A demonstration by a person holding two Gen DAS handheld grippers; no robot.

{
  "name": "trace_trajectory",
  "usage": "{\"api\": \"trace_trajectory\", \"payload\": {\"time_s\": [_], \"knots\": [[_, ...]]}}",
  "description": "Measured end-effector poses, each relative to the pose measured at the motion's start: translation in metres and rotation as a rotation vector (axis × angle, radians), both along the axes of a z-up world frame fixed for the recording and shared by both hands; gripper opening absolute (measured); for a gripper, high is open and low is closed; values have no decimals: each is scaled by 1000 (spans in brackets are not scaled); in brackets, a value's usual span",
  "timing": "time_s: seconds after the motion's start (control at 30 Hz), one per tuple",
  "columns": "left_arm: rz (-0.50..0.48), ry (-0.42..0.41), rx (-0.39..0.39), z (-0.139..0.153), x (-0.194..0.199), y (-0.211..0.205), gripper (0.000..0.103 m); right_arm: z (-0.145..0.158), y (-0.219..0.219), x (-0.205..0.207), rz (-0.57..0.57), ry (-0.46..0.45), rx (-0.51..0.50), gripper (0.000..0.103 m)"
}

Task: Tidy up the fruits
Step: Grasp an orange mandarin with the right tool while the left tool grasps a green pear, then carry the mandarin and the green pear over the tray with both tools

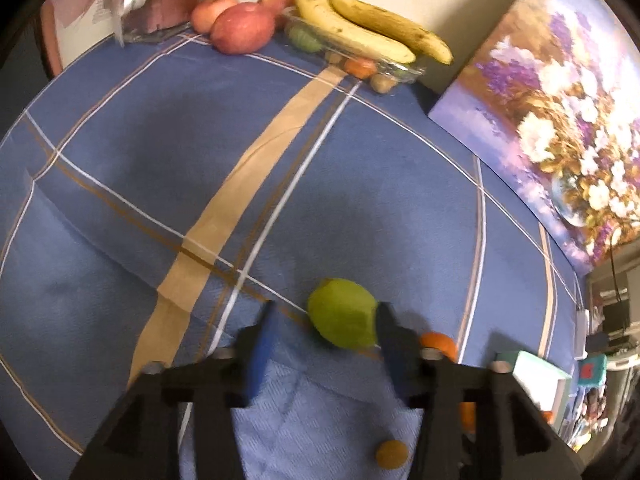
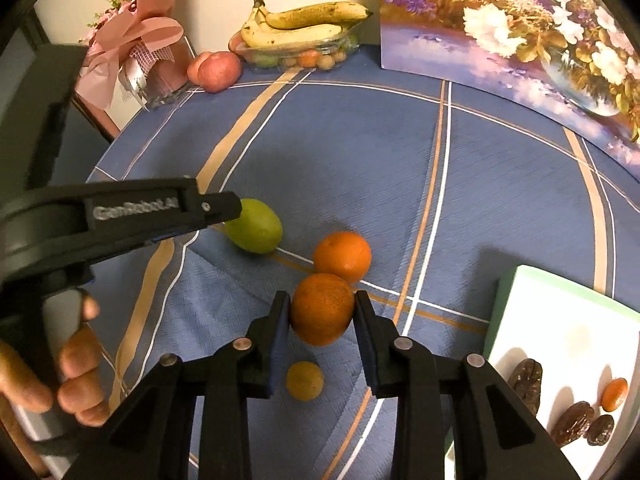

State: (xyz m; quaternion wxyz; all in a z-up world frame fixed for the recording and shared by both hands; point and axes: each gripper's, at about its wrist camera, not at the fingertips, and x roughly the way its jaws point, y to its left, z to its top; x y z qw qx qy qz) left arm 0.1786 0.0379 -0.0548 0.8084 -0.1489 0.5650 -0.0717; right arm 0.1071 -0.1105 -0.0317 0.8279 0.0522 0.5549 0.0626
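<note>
Blue plaid tablecloth (image 2: 360, 152) covers a table set against a pale wall, with a floral painting (image 2: 520, 20) leaning at the back right. At the far edge, bananas (image 2: 296, 26) lie across a clear plastic tray (image 2: 292, 58) of small fruits, with red apples (image 2: 216, 70) grouped beside it, so sorting by kind appears partly done. Near the front, loose fruit waits: a green lime or lemon (image 2: 254, 230), an orange (image 2: 342, 256), and a small tan round fruit (image 2: 305, 381).

The right gripper (image 2: 322, 312) is clamped on a second orange (image 2: 322, 309), both pads pressing its sides, apparently lifted just clear of the cloth. The left gripper (image 1: 324, 320), held in a person's hand (image 2: 76, 360), stands partly apart; the green fruit touches its right finger (image 1: 390, 336) while the other finger stands clear, so it seems not gripped, though blur makes this uncertain. A white box (image 2: 560, 340) at right holds dates (image 2: 572, 424).
</note>
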Motion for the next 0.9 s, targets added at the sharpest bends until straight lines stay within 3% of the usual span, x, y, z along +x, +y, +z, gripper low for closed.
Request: {"api": "trace_trajectory", "payload": {"time_s": [0.17, 0.37, 0.5, 0.6, 0.9], "knots": [[2, -24, -13, -6, 4, -3, 61, -2, -5, 3, -24, 7, 5, 33], [0, 15, -59, -23, 7, -8, 61, -3, -6, 3, -31, 12, 4, 33], [-1, 14, -83, -25, 7, -7, 58, -3, -9, 3, -40, 14, 7, 33], [-4, 16, -127, -27, 7, -8, 45, -2, -11, 2, -43, 12, 8, 33], [-11, 14, -114, -13, 4, -12, 45, 4, -15, 0, -51, -1, 14, 33]]}}
